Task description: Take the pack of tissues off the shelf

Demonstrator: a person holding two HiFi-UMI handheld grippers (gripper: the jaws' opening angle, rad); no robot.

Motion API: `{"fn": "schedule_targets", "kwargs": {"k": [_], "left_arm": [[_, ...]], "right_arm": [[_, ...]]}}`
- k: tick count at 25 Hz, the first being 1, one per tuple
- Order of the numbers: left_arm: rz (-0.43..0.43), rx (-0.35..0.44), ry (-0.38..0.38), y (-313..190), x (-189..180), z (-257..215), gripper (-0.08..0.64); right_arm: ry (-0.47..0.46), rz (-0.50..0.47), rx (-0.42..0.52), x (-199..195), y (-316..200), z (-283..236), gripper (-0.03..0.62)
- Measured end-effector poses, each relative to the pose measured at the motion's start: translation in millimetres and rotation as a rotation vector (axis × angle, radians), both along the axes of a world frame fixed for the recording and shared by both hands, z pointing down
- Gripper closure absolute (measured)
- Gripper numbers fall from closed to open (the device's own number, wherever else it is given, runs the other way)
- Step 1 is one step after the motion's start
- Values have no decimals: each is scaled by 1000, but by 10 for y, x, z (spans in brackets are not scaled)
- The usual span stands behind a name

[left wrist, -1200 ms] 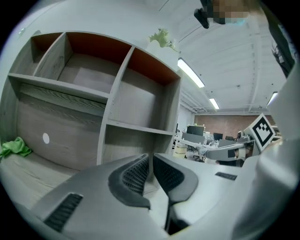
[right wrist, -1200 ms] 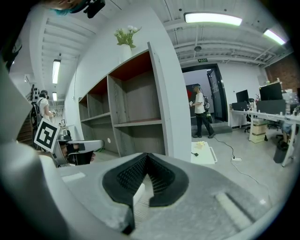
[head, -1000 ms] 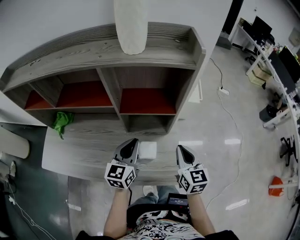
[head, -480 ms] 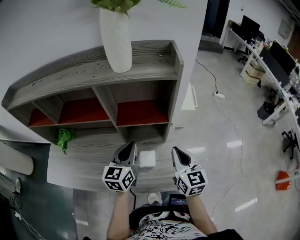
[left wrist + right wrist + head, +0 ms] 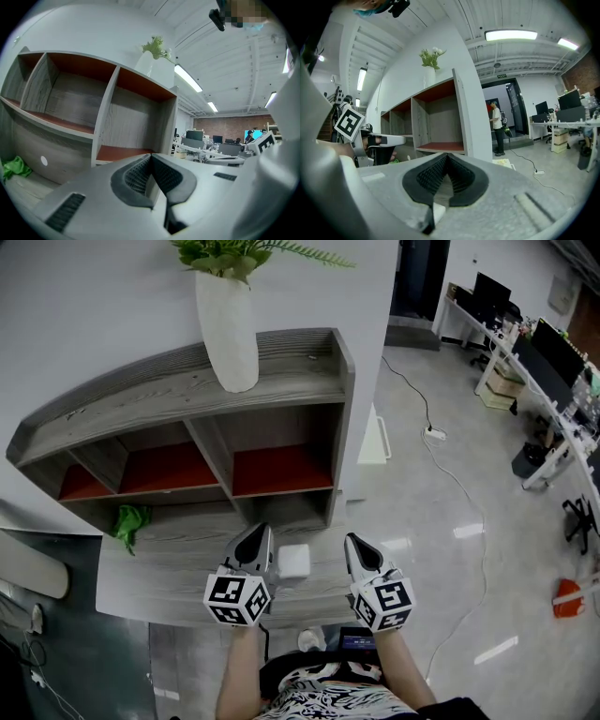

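The white pack of tissues [image 5: 293, 562] lies on the grey wooden ledge [image 5: 169, 563] below the shelf unit [image 5: 291, 367], between my two grippers. My left gripper [image 5: 258, 532] is just left of the pack and very close to it; contact is not clear. Its jaws are shut with nothing between them [image 5: 151, 157], and they point at the shelf's cubbies. My right gripper [image 5: 358, 542] hangs a hand's width right of the pack. It is shut too and holds nothing [image 5: 447, 157].
A white vase with a plant [image 5: 228, 334] stands on top of the shelf unit. A green cloth [image 5: 131, 519] lies at the ledge's left end. Office desks [image 5: 553, 362] and a floor cable [image 5: 441, 442] are to the right. A person [image 5: 496, 126] stands by a doorway.
The head view has swung up, so the vase and its plant now show whole. Both grippers keep their places beside the pack. The pack has not moved on the ledge.
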State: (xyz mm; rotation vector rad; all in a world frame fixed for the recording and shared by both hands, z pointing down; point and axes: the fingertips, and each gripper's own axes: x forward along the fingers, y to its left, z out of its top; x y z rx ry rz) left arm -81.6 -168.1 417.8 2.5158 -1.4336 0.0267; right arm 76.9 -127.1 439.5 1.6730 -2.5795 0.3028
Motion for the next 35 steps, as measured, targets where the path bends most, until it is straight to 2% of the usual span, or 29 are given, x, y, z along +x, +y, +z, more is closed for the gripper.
{"fn": "schedule_targets", "kwargs": {"k": [35], "left_arm": [[51, -16, 42, 37, 11, 51, 554]], "right_arm": [[61, 11, -8, -43, -11, 26, 588]]}}
